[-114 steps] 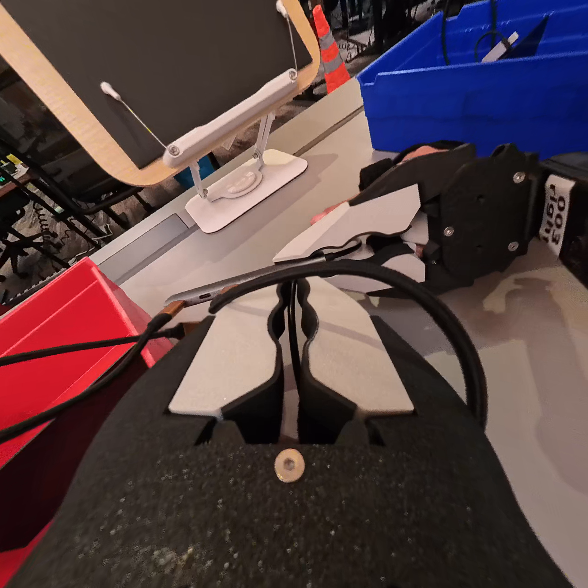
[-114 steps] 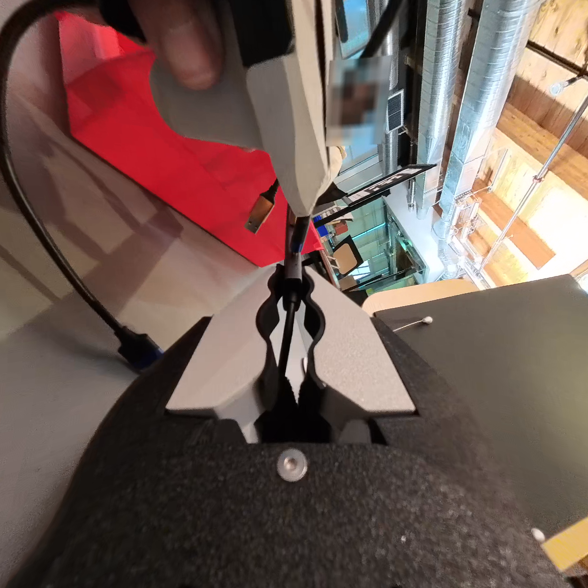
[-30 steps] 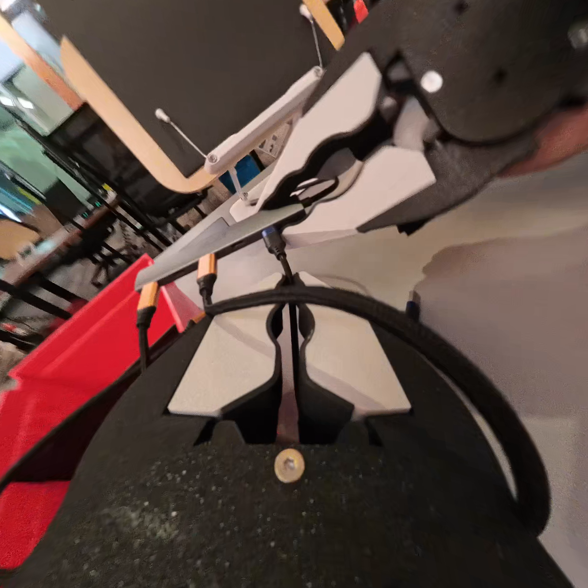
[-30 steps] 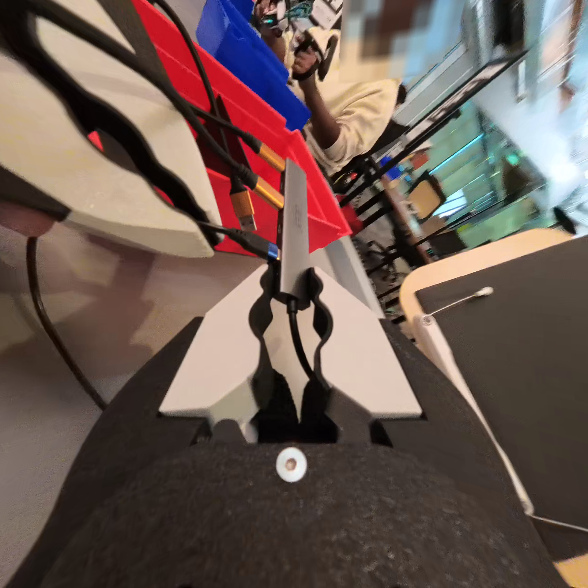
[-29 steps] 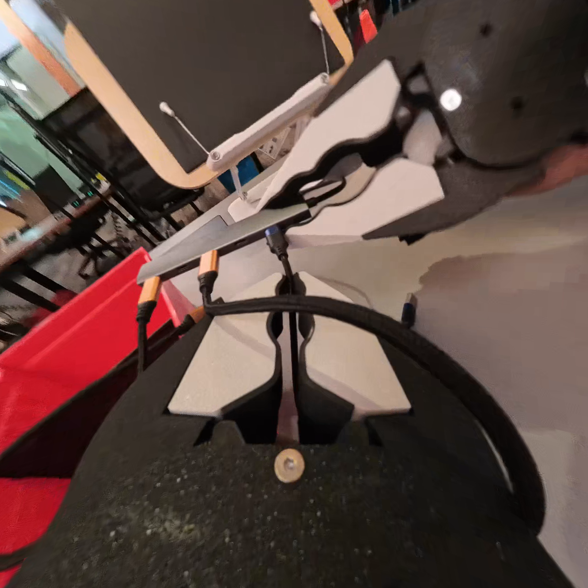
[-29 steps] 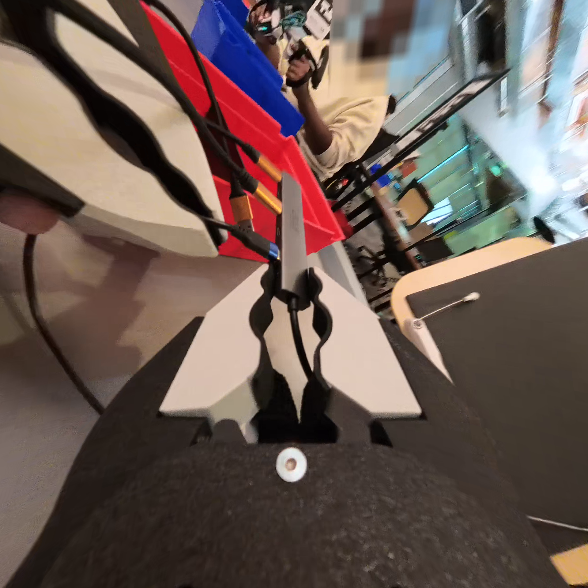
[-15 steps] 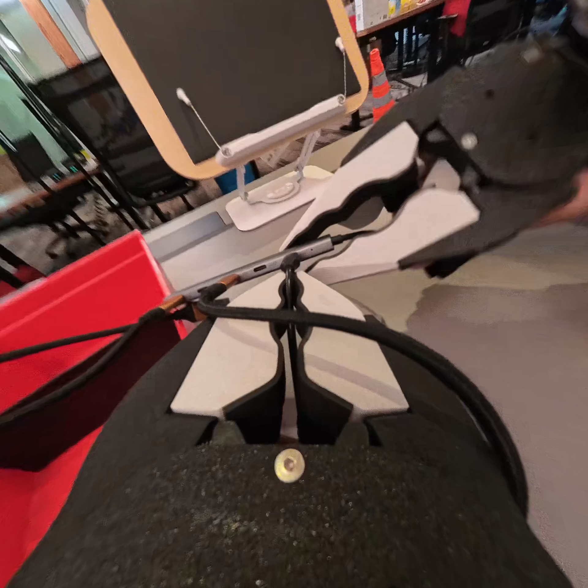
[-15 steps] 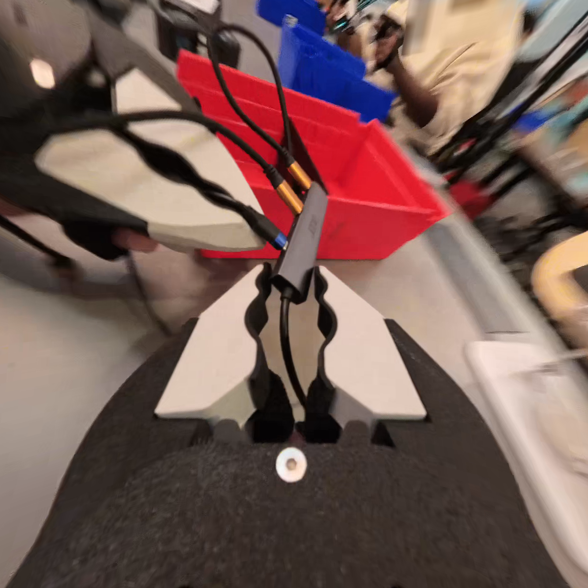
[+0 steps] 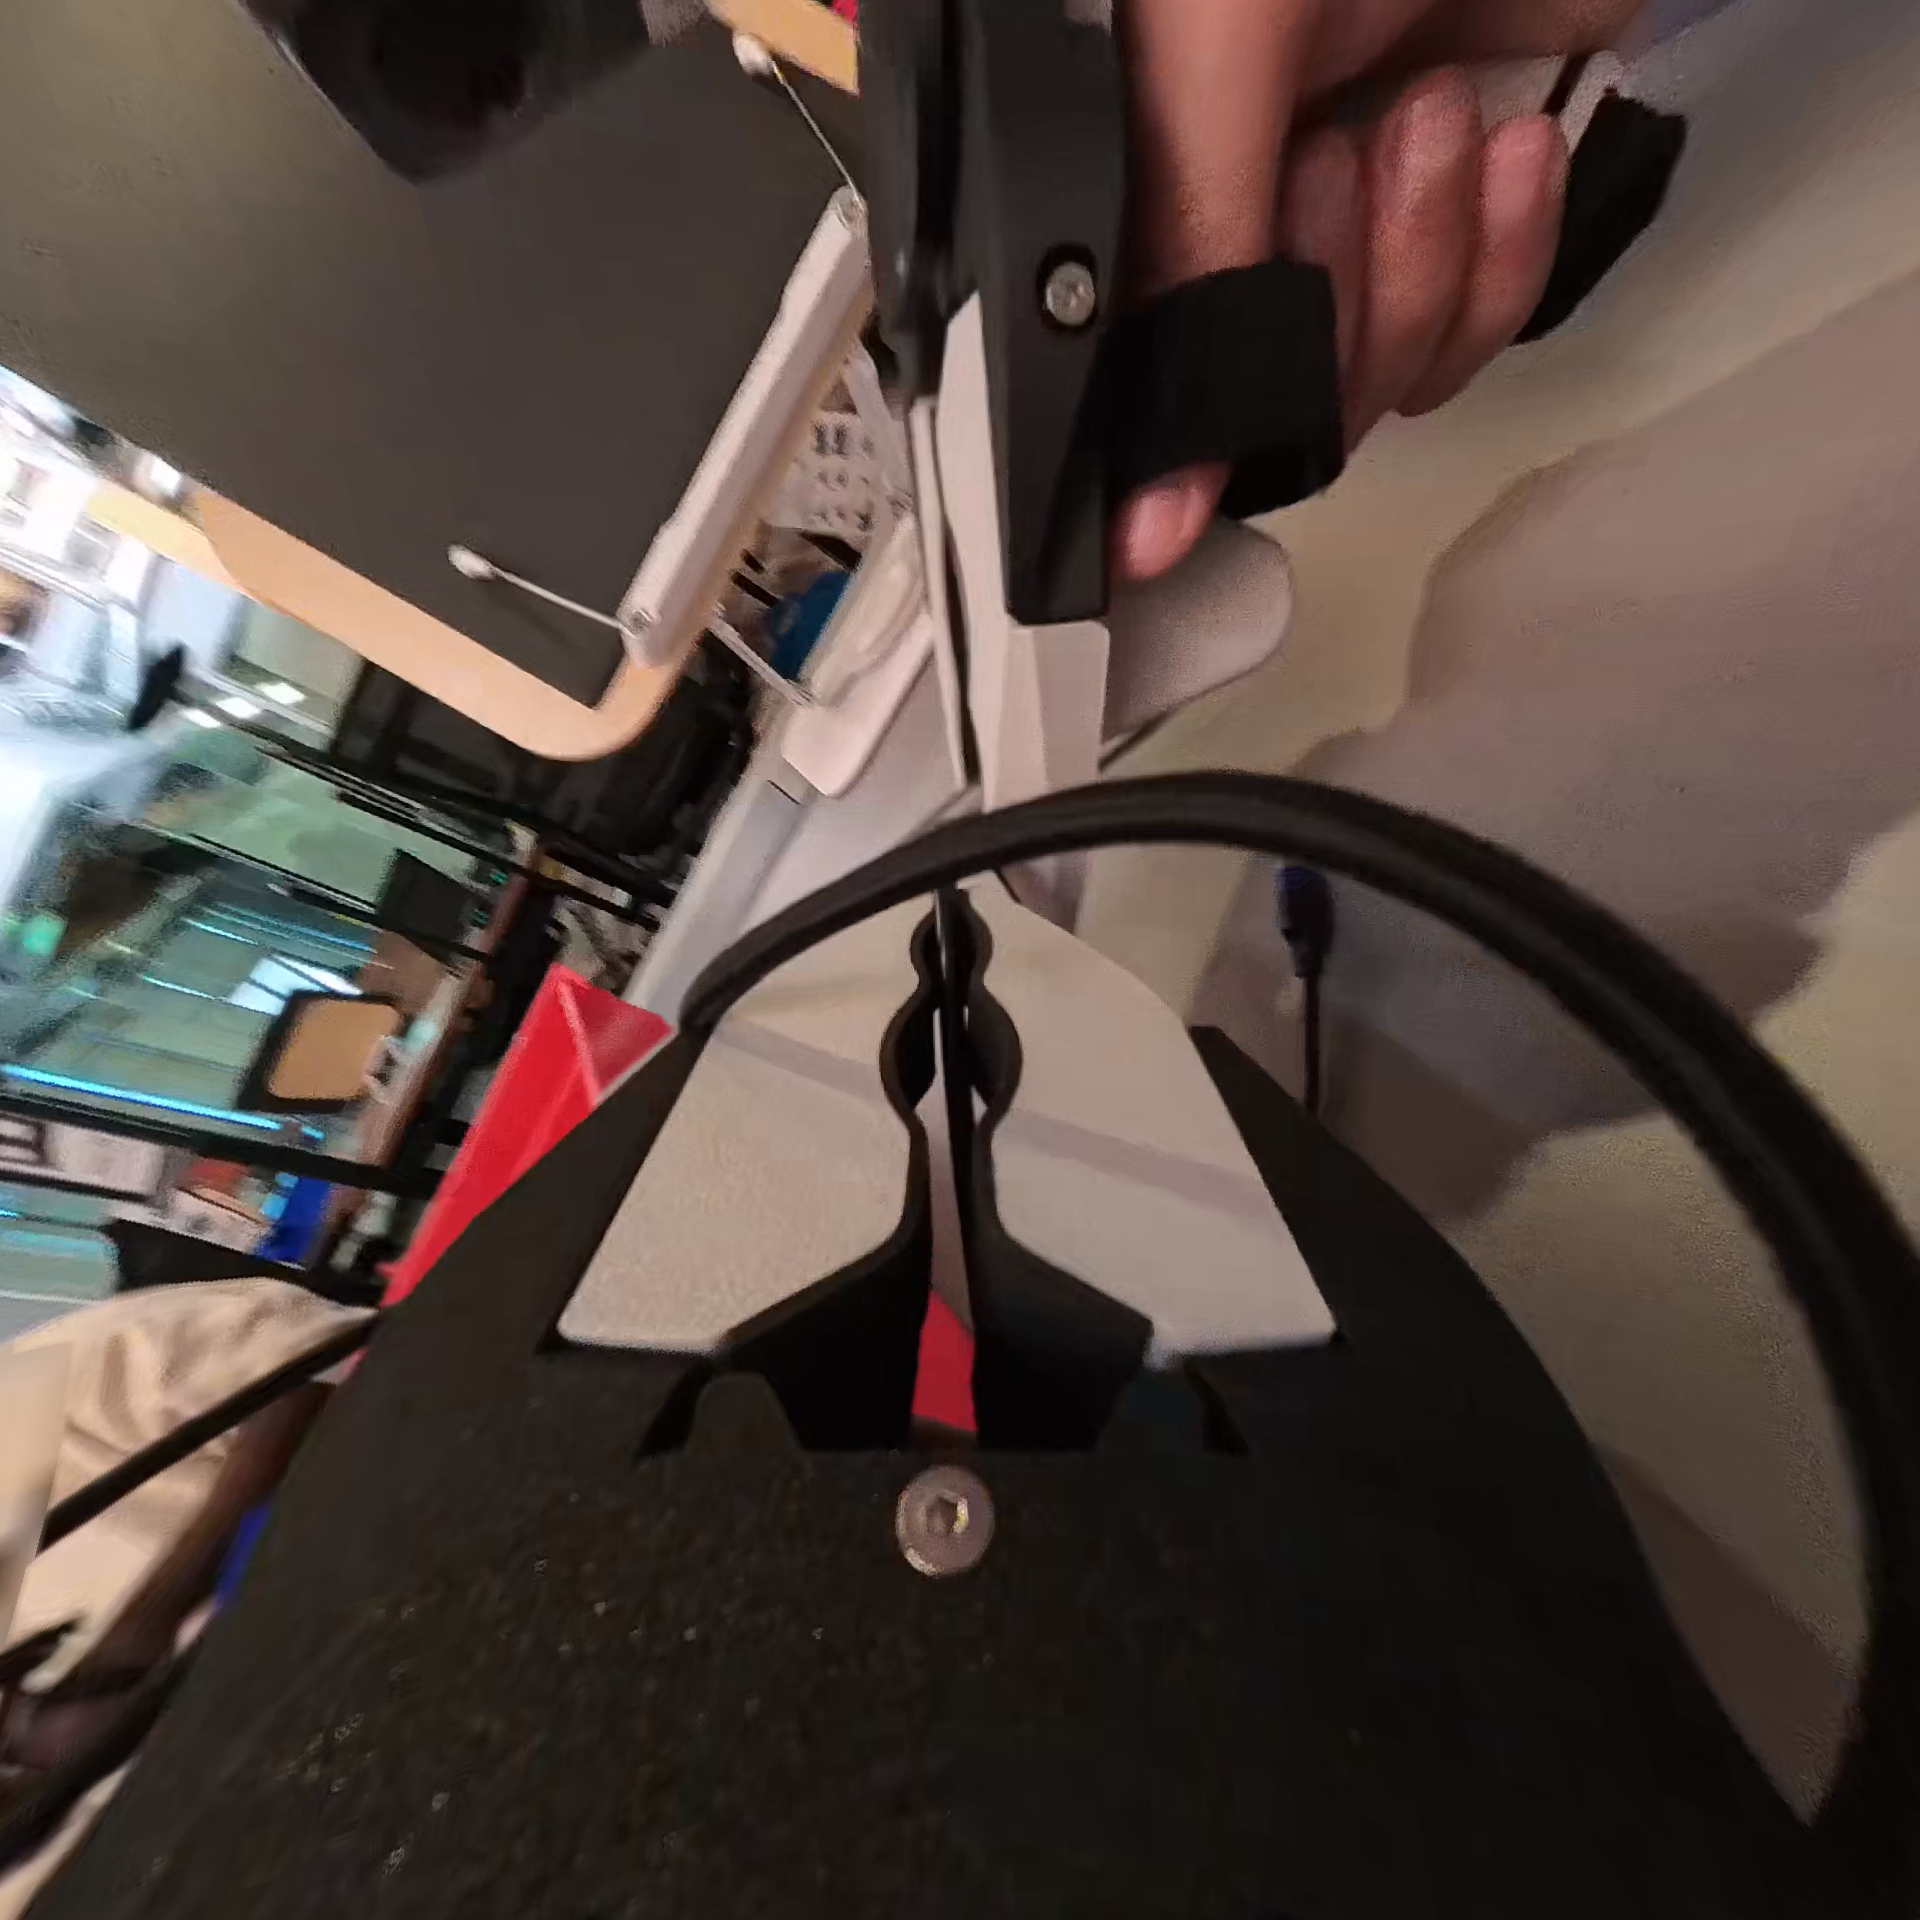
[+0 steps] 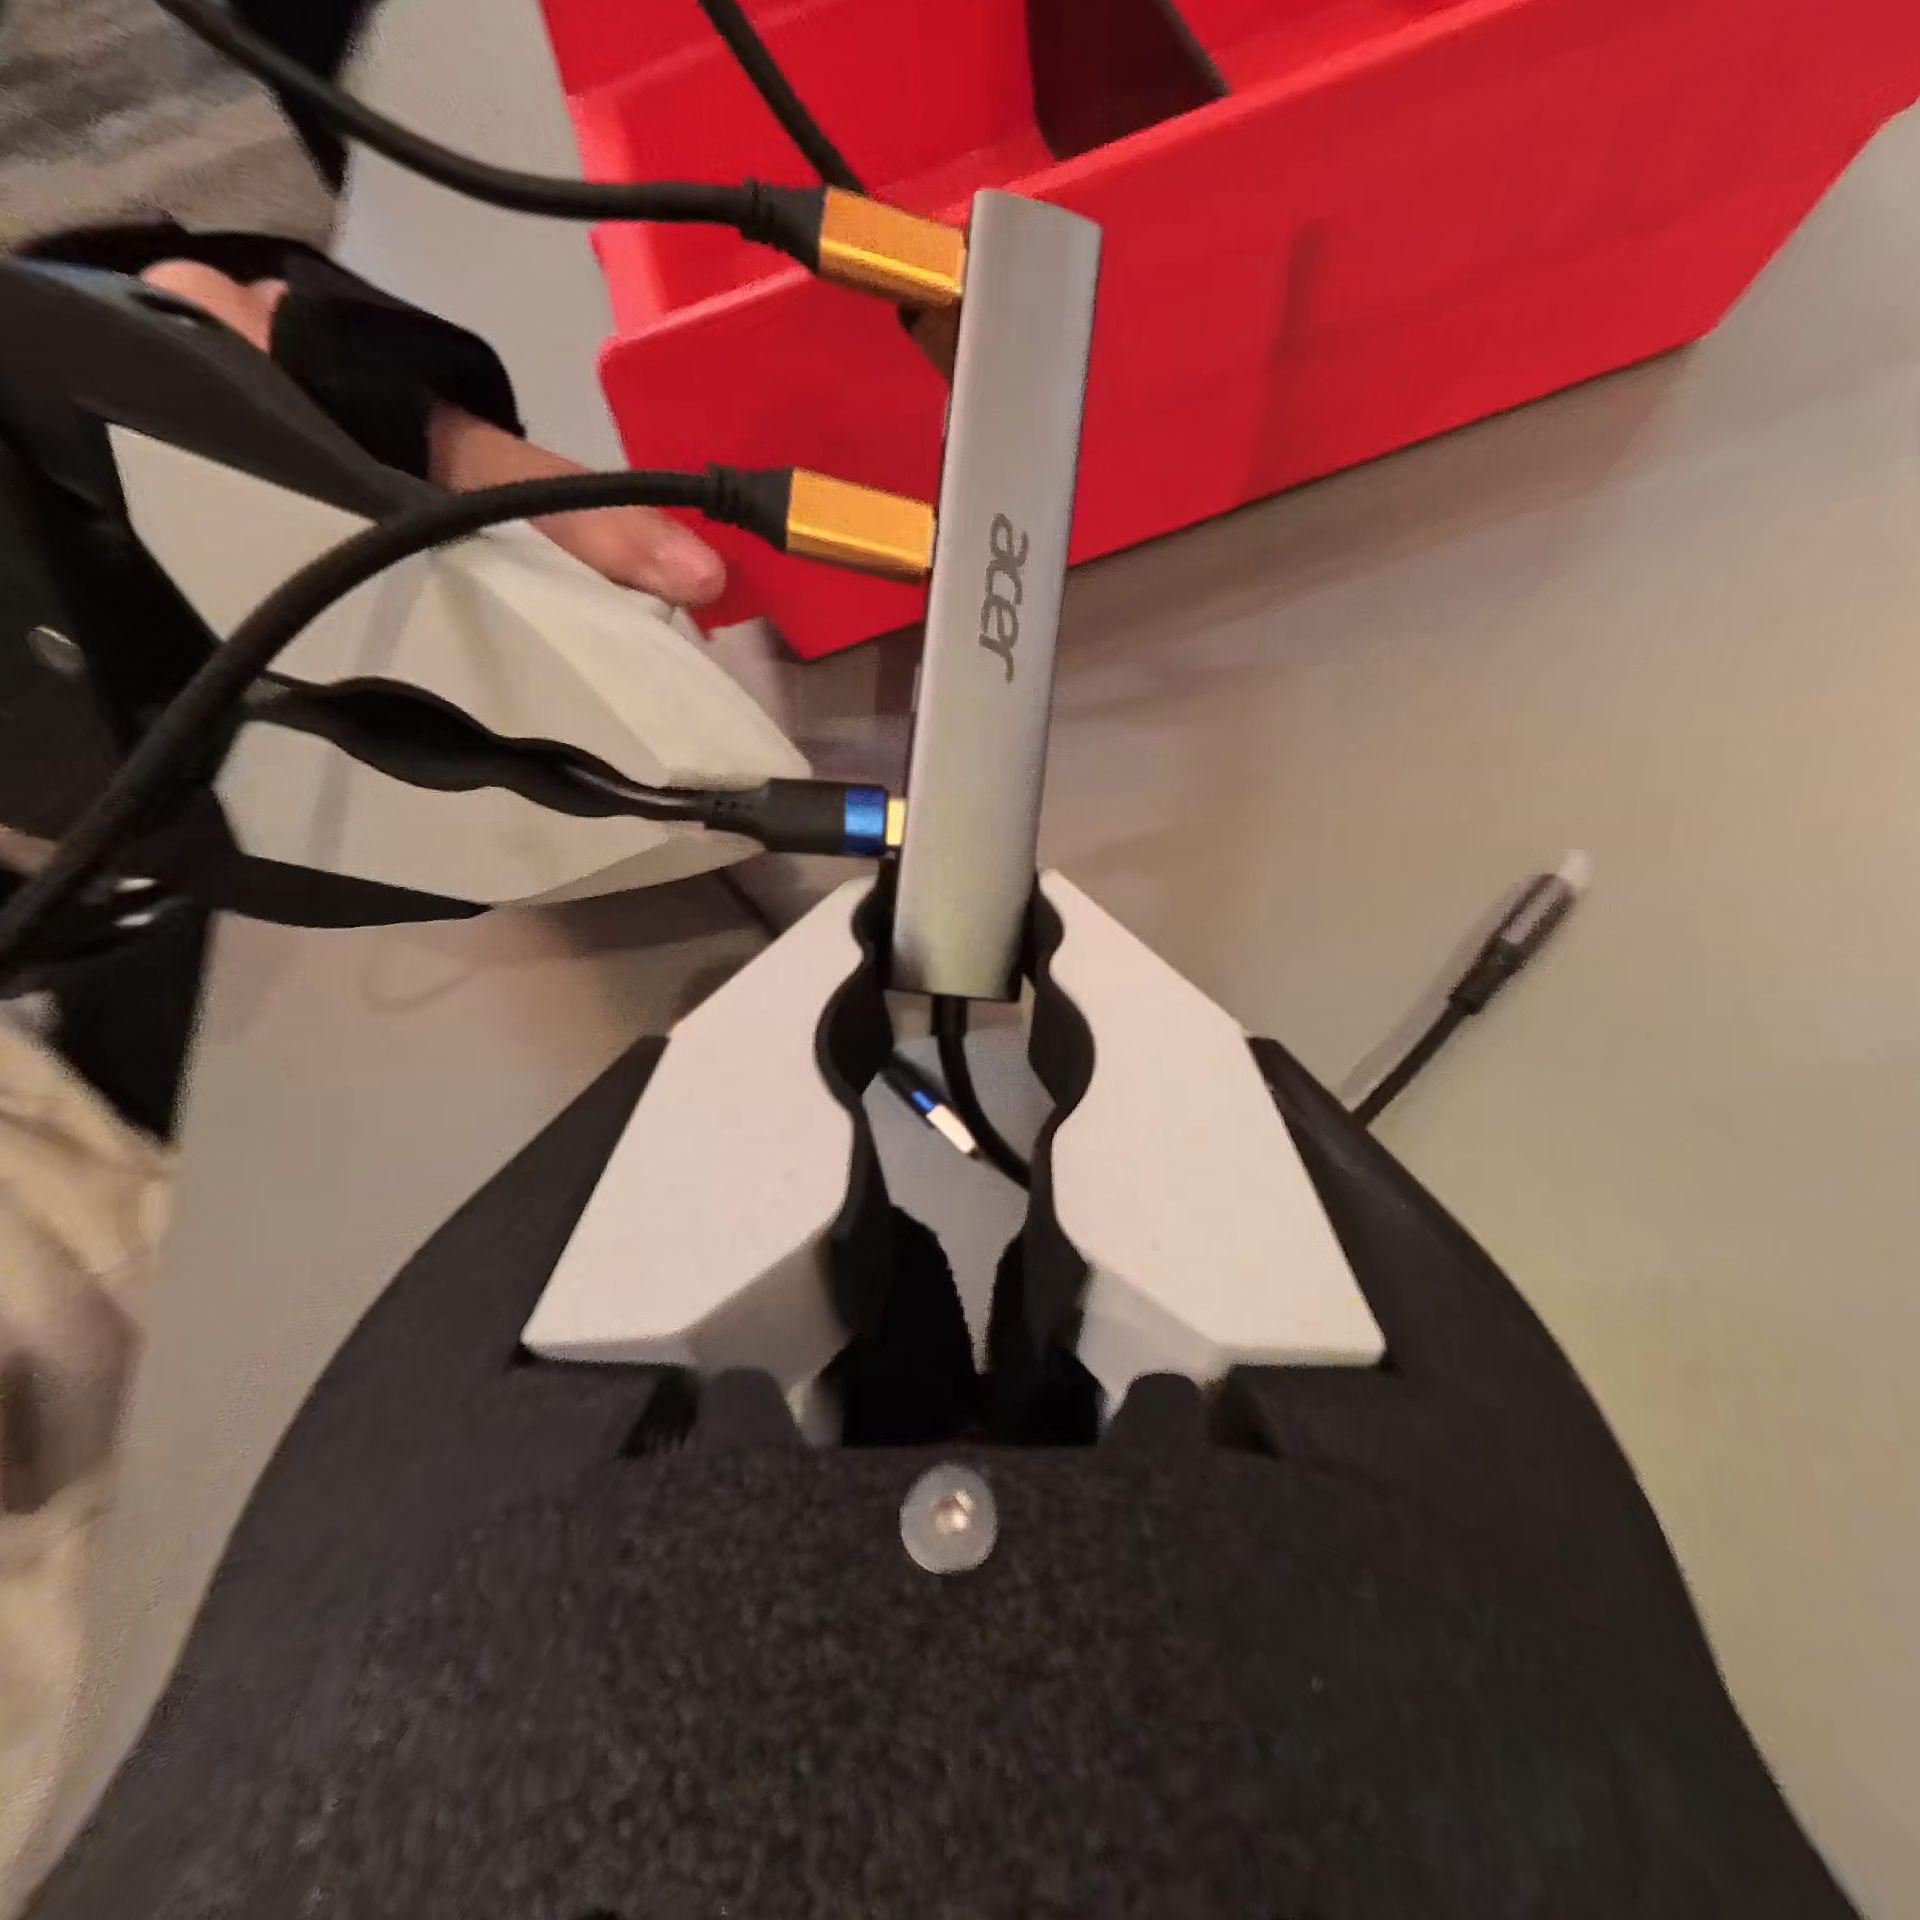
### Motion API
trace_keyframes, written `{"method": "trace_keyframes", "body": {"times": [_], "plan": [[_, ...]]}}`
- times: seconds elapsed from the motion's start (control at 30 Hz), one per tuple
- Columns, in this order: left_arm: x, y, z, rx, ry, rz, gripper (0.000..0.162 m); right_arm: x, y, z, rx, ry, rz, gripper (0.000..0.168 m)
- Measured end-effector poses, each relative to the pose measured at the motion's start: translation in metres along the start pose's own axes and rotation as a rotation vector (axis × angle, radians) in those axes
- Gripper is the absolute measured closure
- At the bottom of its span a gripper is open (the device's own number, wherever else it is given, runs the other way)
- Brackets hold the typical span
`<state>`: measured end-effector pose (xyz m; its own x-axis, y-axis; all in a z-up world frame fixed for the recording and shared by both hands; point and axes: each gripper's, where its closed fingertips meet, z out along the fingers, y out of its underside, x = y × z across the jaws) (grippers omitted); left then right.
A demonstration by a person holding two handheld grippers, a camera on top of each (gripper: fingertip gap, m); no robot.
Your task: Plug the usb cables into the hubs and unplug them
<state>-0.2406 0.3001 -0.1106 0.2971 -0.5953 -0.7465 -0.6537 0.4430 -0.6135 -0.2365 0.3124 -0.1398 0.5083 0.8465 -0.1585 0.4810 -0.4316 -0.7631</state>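
My right gripper (image 10: 956,935) is shut on the lower end of a grey USB hub (image 10: 997,582), which stands upright in it. Two gold-plug cables (image 10: 857,525) sit in the hub's left side. My left gripper (image 9: 951,935) is shut on a thin black cable (image 9: 954,1081). In the right wrist view it (image 10: 748,805) holds that cable just behind a blue-ringed plug (image 10: 821,816), whose metal tip is at the hub's left side. How deep the tip sits I cannot tell. The right gripper (image 9: 997,623) and a hand (image 9: 1403,208) show above in the left wrist view.
A red bin (image 10: 1351,260) stands on the grey table behind the hub. A loose cable end (image 10: 1496,956) lies to the right. A thick braided cable (image 9: 1558,914) arcs over my left gripper. A black board on a white stand (image 9: 416,364) is at the back. My left and right fingertips are right by each other.
Both grippers have swung round together, so the backgrounds have shifted. The hub now stands upright in the right gripper. The left gripper still holds the blue-ringed plug's cable at the hub's side.
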Motion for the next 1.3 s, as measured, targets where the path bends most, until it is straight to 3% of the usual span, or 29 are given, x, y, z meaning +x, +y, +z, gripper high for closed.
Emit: {"method": "trace_keyframes", "body": {"times": [0.17,0.37,0.63,0.83,0.97,1.1,1.2,1.3], "plan": [[0.007,0.0,0.003,-0.032,0.103,-0.346,0.157,0.02,-0.013,-0.003,0.055,0.23,-0.171,0.149],[-0.004,-0.008,0.001,0.024,0.104,-0.631,0.15,0.032,-0.026,-0.013,0.085,0.418,-0.308,0.149],[-0.012,-0.008,-0.001,0.033,-0.004,-0.46,0.162,0.014,-0.031,-0.009,0.094,0.368,-0.328,0.15],[-0.008,-0.004,-0.001,0.011,-0.03,-0.163,0.162,0.006,-0.023,-0.008,0.075,0.213,-0.216,0.149],[0.0,0.0,0.002,-0.009,0.023,-0.18,0.162,0.014,-0.023,-0.009,0.076,0.274,-0.269,0.15],[0.007,-0.002,0.003,-0.02,0.139,-0.495,0.162,0.032,-0.032,-0.016,0.094,0.497,-0.43,0.151],[0.003,-0.013,0.0,0.057,0.242,-0.849,0.156,0.035,-0.047,-0.026,0.168,0.625,-0.551,0.151],[-0.01,-0.021,-0.005,0.156,0.274,-1.047,0.153,0.032,-0.056,-0.032,0.216,0.703,-0.642,0.151]]}}
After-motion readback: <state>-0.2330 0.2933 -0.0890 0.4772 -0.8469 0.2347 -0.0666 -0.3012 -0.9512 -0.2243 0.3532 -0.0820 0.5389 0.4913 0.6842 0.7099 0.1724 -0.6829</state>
